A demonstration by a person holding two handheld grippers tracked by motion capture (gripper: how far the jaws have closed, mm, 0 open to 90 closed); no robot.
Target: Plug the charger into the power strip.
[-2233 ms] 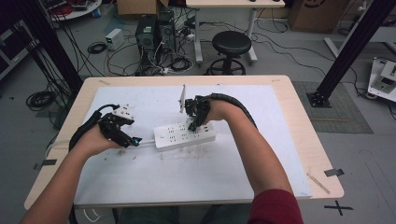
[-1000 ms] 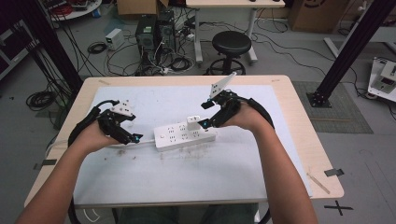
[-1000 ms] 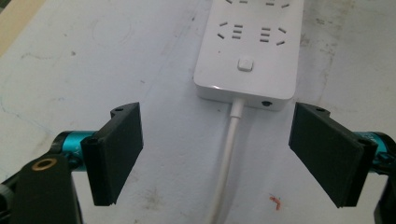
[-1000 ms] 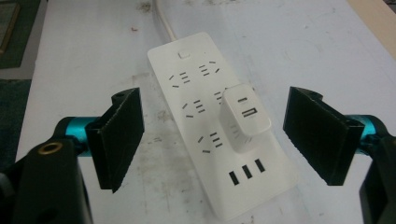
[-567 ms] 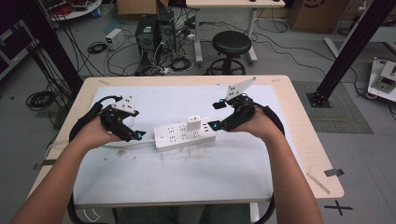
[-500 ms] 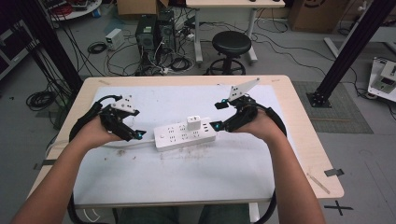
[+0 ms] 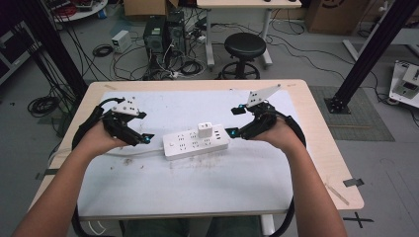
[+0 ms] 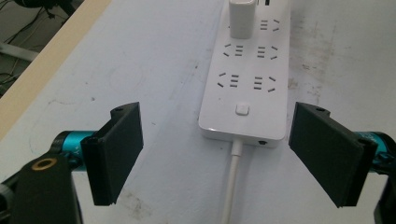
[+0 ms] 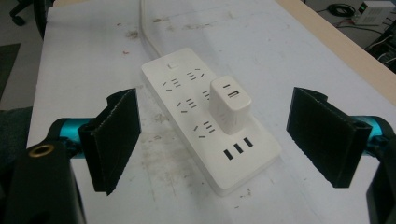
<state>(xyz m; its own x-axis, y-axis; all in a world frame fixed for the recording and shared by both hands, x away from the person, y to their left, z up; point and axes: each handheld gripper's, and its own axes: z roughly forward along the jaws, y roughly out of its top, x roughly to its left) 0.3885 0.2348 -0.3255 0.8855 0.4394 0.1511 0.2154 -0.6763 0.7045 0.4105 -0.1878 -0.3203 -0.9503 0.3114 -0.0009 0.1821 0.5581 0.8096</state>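
Power strip (image 7: pixel 196 142): flat at table centre, white charger (image 7: pixel 205 130) plugged in.
Left gripper (image 7: pixel 144 140): spread, left of strip.
Right gripper (image 7: pixel 232 132): spread, right of strip.

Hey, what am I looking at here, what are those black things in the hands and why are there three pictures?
A person sits at a table holding a hand-operated two-jaw gripper in each hand: the left gripper and the right gripper. One picture looks down from above. The other two come from cameras riding on each gripper, looking along its black jaws. Between the grippers lies a white power strip with a white charger plugged into it. Both grippers are open, one at each end of the strip, holding nothing.
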